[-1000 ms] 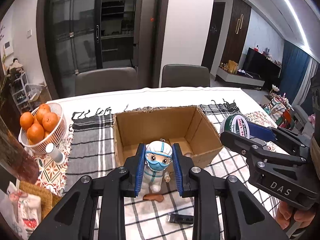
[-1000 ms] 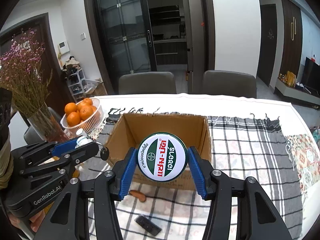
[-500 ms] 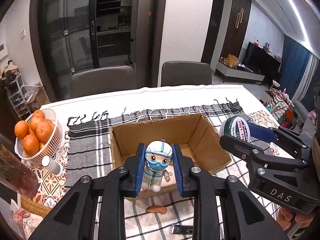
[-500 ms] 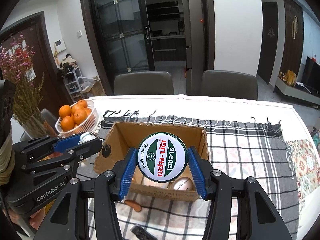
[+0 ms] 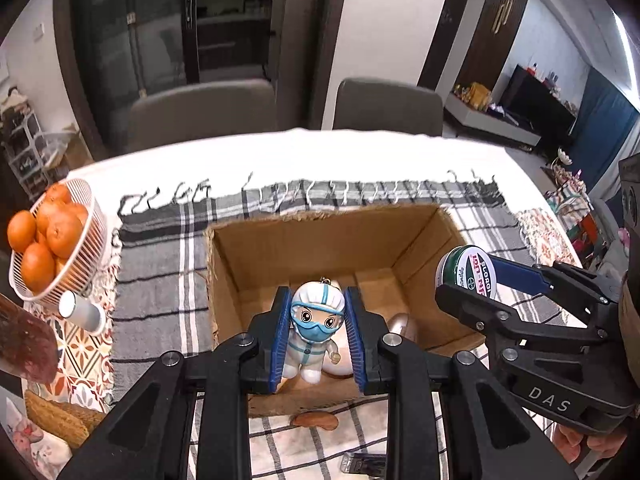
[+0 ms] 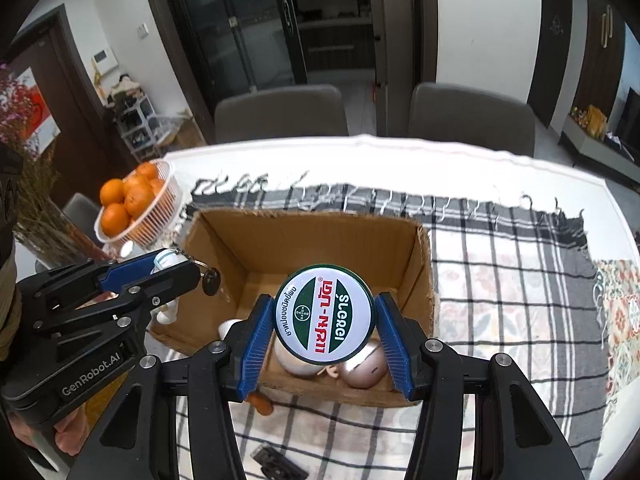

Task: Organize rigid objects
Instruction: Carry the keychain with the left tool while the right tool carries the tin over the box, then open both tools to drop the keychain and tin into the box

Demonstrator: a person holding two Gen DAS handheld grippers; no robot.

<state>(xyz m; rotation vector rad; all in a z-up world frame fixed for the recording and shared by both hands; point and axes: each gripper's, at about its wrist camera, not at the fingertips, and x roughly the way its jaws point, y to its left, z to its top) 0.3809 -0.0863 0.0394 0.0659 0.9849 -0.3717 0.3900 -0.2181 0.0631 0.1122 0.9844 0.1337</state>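
left tool [image 5: 316,340] pinches the doll [image 5: 316,332], right tool [image 6: 325,330] pinches the round tin [image 6: 325,316] by its rim; both hang above the open box [image 5: 304,240], likely for dropping in.

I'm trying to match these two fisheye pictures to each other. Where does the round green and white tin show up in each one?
Left wrist view: the round tin sits at the right, seen edge-on, clamped in the right gripper.
Right wrist view: the tin fills the lower middle, face-on between the blue pads.
Shared landmark: the cardboard box behind it, with the basket of oranges to its left.
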